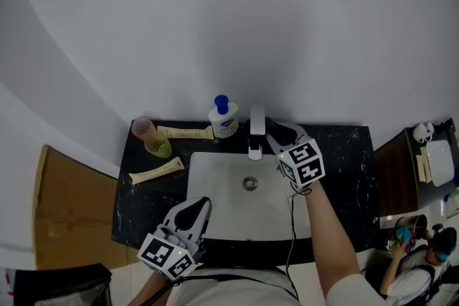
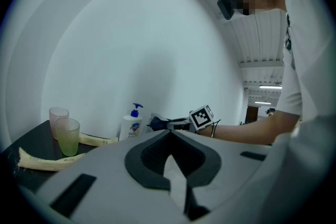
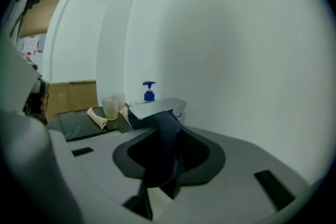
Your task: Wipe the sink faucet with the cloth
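The chrome faucet stands at the back of the white sink. My right gripper is right beside it, shut on a dark blue cloth. In the right gripper view the cloth hangs between the jaws and reaches up to the faucet's flat top, touching its near side. My left gripper hovers over the sink's front left edge, shut and empty. In the left gripper view its tips meet, and the right gripper with the cloth shows beyond them.
A soap pump bottle stands left of the faucet. A pink cup, a green cup and two tubes lie on the black counter. The drain sits mid-basin. The wall is close behind.
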Available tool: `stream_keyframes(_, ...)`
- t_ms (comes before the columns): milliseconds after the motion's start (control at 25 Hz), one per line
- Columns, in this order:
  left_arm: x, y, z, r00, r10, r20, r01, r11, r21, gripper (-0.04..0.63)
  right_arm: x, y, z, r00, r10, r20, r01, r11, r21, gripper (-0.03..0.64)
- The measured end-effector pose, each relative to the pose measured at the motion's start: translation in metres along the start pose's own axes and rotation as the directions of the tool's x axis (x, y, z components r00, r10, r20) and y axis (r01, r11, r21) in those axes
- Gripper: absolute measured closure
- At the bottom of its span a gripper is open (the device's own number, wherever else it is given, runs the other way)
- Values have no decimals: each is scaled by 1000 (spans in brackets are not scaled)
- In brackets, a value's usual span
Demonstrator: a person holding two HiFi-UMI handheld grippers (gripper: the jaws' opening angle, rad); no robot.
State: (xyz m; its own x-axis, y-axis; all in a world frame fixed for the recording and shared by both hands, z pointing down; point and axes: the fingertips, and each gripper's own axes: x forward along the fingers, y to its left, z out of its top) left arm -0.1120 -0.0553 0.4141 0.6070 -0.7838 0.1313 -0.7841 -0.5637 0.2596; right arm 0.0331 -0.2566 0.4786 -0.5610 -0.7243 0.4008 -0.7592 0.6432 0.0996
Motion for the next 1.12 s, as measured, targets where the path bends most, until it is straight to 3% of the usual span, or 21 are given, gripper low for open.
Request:
stream_keyframes(200, 3, -1, 2, 1000, -6, 7, 6, 1000, 4, 594, -18, -26, -16, 997, -79, -5, 79, 994, 76, 503)
stream_keyframes(280, 6, -1, 4, 1000, -10, 9, 10, 1000, 3, 594, -26, -19, -14, 999, -29, 17, 27, 997, 71, 503)
stream_keyframes(400, 11, 0, 4, 1000, -20, 7, 20, 1000, -3, 594, -29, 13, -5, 993, 111, 38, -113, 993, 32, 503)
stream_keyframes(520, 13, -2, 2, 1000, -29, 0, 29, 1000, -7, 594, -16, 32, -1, 988, 150, 15, -150, 989, -17, 503)
stream_keyframes(1000, 17, -2, -3, 999, -39, 5, 39, 999, -2, 594, -5, -29, -8, 998, -67, -12, 67, 997, 23, 503)
stream_keyframes(1120, 22, -3, -1, 999, -46, 2, 46, 999, 6, 594, -13, -17, -4, 1000, 16, 8, -16, 1000, 22, 503)
